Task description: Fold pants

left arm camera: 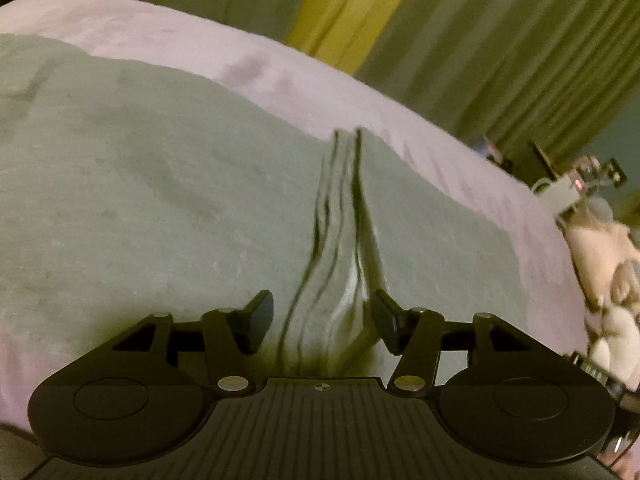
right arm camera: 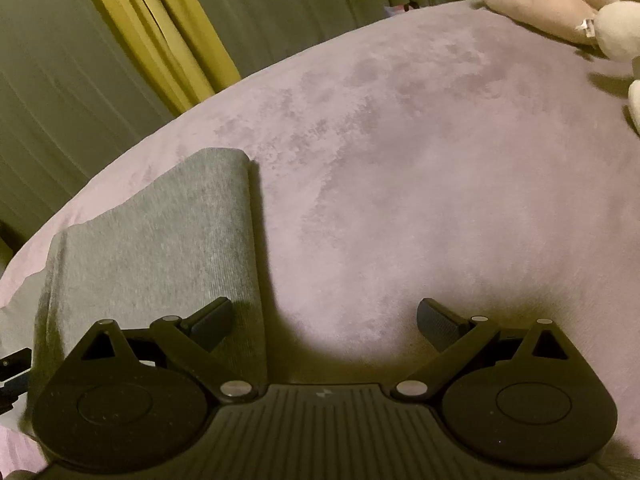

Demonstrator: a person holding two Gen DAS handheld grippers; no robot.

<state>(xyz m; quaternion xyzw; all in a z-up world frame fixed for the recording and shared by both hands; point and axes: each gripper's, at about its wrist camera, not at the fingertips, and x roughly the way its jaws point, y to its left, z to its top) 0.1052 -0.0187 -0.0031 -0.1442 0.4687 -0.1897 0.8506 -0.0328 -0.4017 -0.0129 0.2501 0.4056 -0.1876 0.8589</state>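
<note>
We're late in the fold, by our read: pants [left arm camera: 160, 200] lie stacked in layers on the bed [left arm camera: 160, 40], edges running toward 12. Left gripper [left arm camera: 320, 320] is half spread, edges between its jaws but w/o pinch. Right gripper [right arm camera: 324, 320] is spread wide, empty; pants [right arm camera: 160, 240] at its 10. Left: maybe one more fold, smoothing.

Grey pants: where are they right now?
The grey pants lie folded on the pink bedspread, filling the left wrist view and lower left in the right wrist view.
</note>
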